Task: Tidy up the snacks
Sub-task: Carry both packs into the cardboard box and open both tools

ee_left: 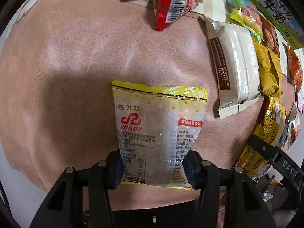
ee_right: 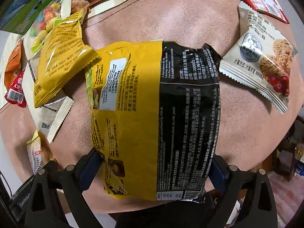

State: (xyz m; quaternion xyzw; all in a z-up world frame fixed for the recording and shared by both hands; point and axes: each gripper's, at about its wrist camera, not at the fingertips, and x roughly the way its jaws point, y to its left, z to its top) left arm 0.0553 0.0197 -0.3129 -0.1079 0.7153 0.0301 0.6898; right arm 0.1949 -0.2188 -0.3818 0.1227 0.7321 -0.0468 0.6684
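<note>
Egg-biscuit packet [ee_left: 153, 131] pinched between left jaws; noodle pack [ee_right: 155, 117] between right.

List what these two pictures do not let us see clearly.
- Left wrist view: the lower corners of the clear yellow packet are covered by the left gripper pads.
- Right wrist view: the front of the yellow-black bag faces away; the right gripper fingertips hide behind it.
- Left wrist view: the green carton is cut by the edge.

Yellow-black packet [ee_right: 155, 117] between claw [ee_right: 153, 171] pads
</note>
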